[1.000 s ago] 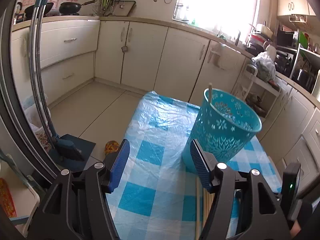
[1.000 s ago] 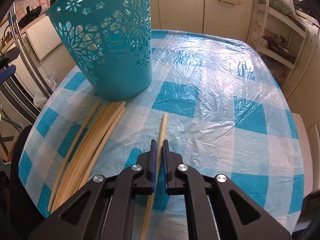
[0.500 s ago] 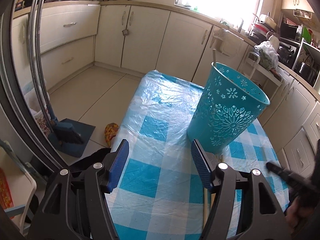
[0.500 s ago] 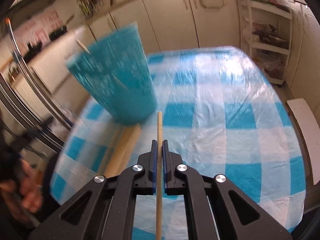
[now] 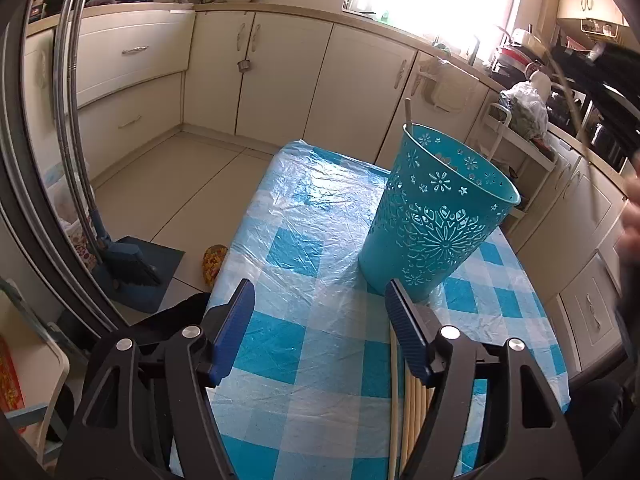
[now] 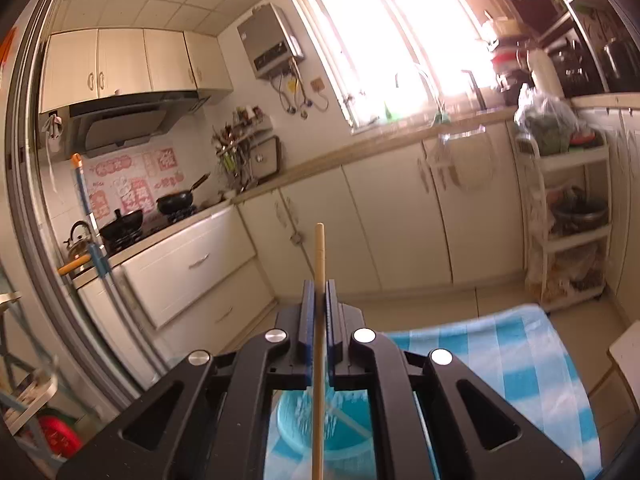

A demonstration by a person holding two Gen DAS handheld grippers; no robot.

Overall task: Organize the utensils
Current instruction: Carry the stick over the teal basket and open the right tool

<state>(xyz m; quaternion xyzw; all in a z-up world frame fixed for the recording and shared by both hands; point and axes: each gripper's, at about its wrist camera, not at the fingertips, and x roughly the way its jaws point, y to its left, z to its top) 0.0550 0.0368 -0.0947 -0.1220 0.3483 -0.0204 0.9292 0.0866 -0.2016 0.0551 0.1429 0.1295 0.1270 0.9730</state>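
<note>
A teal perforated basket (image 5: pixel 436 220) stands on the blue checked tablecloth (image 5: pixel 304 320) with one wooden chopstick (image 5: pixel 408 112) leaning inside it. Several more chopsticks (image 5: pixel 412 412) lie on the cloth by my left gripper's right finger. My left gripper (image 5: pixel 320 320) is open and empty, just short of the basket. My right gripper (image 6: pixel 319 304) is shut on a single chopstick (image 6: pixel 319 256), held upright high above the basket (image 6: pixel 304 424), which shows blurred below the jaws with a chopstick inside.
Cream kitchen cabinets (image 5: pixel 280 76) ring the room. A broom and dustpan (image 5: pixel 132 264) stand on the floor left of the table. A white shelf trolley (image 6: pixel 568 216) stands by the far wall. The table's near right edge (image 5: pixel 560 376) drops off.
My right gripper has lifted its chopstick off the table and tilted it upright above the basket. My left gripper has drawn back a little and stays open.
</note>
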